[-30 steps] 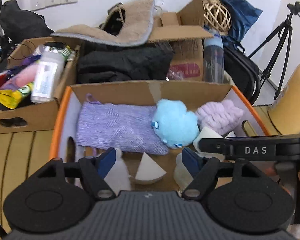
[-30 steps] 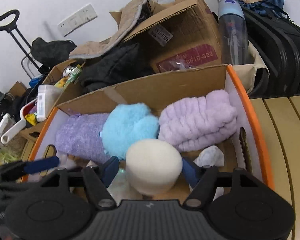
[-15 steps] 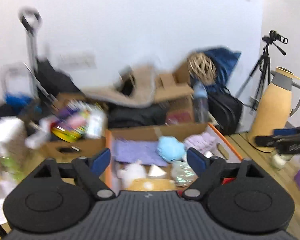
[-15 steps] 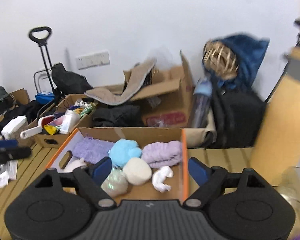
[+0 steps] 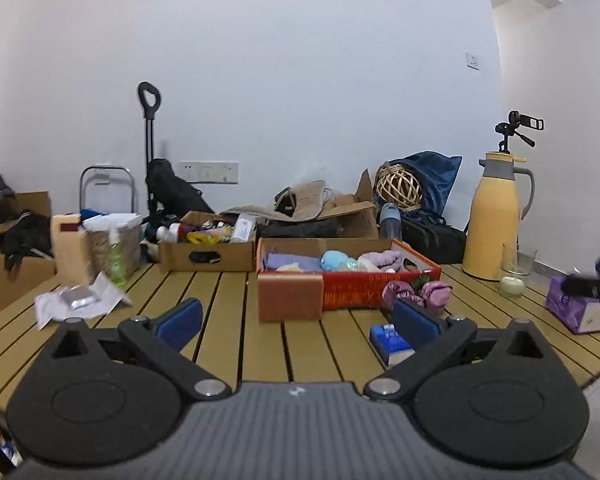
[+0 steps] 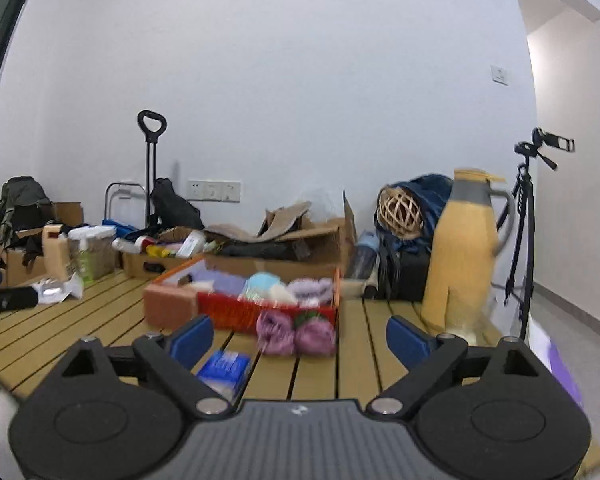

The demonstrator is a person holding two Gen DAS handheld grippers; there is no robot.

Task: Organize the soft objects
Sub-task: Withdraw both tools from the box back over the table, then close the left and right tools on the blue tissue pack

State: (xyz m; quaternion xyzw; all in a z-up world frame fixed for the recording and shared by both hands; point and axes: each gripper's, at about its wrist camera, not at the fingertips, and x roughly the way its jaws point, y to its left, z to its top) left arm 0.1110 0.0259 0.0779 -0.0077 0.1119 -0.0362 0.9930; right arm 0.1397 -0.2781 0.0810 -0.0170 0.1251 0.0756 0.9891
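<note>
1. The left gripper (image 5: 298, 322) is held above the near edge of a slatted wooden table (image 5: 228, 320), its blue-padded fingers (image 5: 179, 322) spread wide with nothing between them.
2. The right gripper (image 6: 298, 338) is likewise spread wide and empty, level over the same table.
3. Just ahead of both grippers lies a small blue packet (image 5: 392, 344), and beyond it a purple fabric bundle (image 5: 418, 294) rests on the table, touching the front of the box.
4. The orange-red cardboard box (image 5: 360, 286) sits well ahead of the grippers, centre-right, holding the soft objects: a light blue plush (image 5: 334, 259), a lilac towel (image 5: 382, 258) and a lavender cloth (image 5: 286, 261).
5. An orange sponge block (image 5: 290, 297) stands against the box's front left corner.
6. A yellow thermos jug (image 5: 496, 216) stands at far right.
</note>
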